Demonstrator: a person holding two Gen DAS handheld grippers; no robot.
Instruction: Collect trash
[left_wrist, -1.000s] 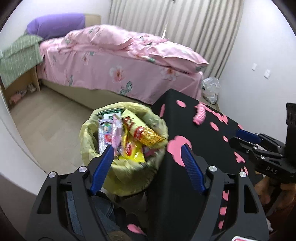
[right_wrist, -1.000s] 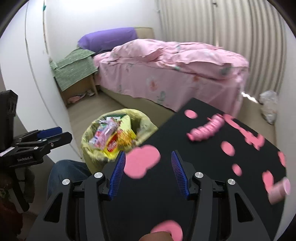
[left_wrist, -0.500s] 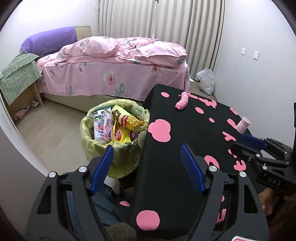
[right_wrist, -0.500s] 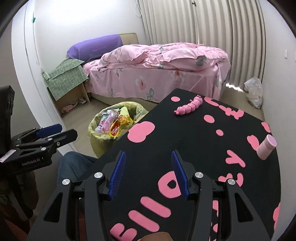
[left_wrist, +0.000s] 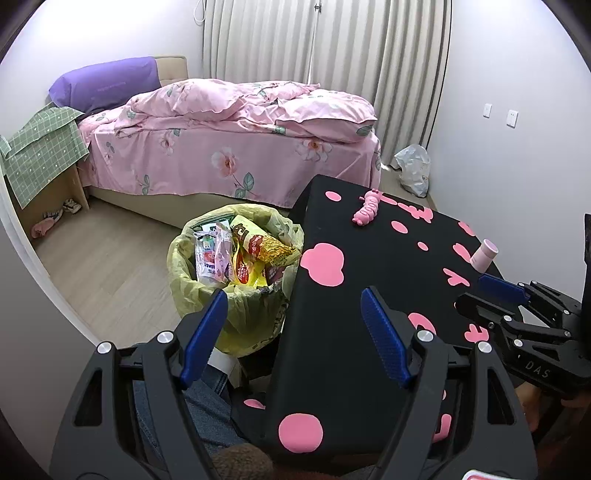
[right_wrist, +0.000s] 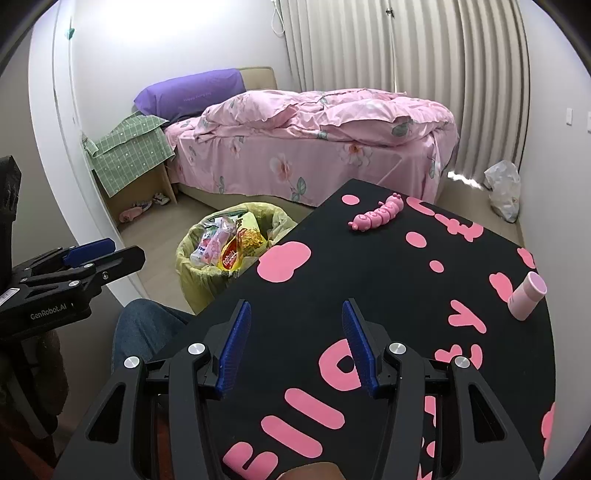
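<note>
Both grippers, left gripper (left_wrist: 291, 332) and right gripper (right_wrist: 295, 343), hover wide open and empty above the black table (right_wrist: 388, 295). Snack wrappers (left_wrist: 255, 251) already crowd the lined trash bin (left_wrist: 184, 258) just beside its edge. Only 2 items remain, a pink caterpillar toy (right_wrist: 376, 214) and a small pink cup (right_wrist: 526, 295), possibly not trash; either could be binned by mistake

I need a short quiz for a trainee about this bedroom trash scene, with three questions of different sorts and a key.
1. True or false: the left gripper holds a wrapper.
2. Which object lies nearer the trash bin: A) the pink caterpillar toy, B) the pink cup?
3. Fill in: the bin stands on the floor beside the black ___.

Key: 1. False, both it and the right gripper are open and empty. 2. A. 3. table.
</note>
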